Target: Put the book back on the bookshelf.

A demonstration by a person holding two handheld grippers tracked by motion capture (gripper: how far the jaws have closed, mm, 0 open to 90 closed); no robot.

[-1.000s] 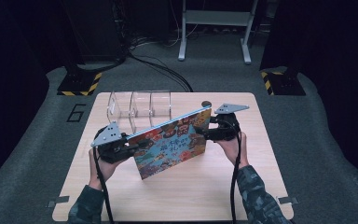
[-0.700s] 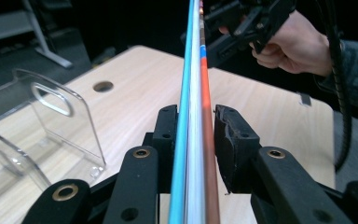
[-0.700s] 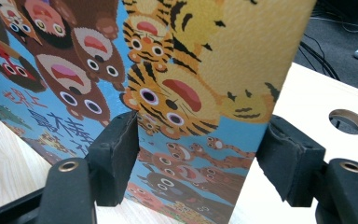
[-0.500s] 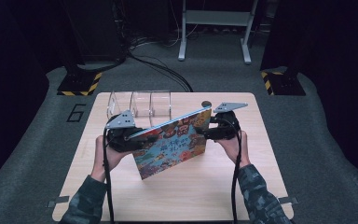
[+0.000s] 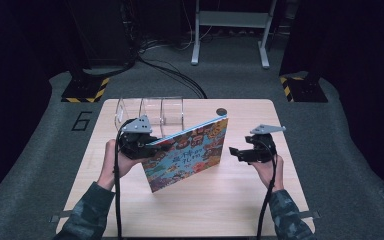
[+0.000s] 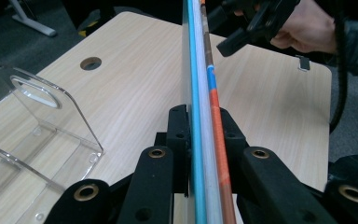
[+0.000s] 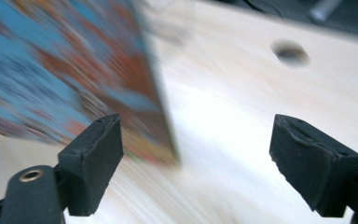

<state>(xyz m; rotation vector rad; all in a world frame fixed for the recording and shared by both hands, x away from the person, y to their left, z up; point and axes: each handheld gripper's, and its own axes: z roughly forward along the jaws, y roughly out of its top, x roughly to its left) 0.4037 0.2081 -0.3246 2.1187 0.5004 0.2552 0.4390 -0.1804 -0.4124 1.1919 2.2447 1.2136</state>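
**Inspector:** Left gripper (image 6: 200, 135)?

**Assistant:** Clenched on the edge of the thin, colourfully illustrated picture book with a blue spine (image 5: 187, 152), which is raised above the light wooden table (image 5: 230, 200) and tilted on a lower corner.

**Inspector:** Right gripper (image 5: 236, 152)?

**Assistant:** Released; its jaws have just been opening, nothing between them, apart from the book. A clear acrylic divider rack (image 5: 150, 111) stands behind.

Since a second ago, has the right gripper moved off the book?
Yes. The right gripper, its fingers just opened and empty, has pulled right, away from the picture book and nearer the table edge; the left gripper holds the book.
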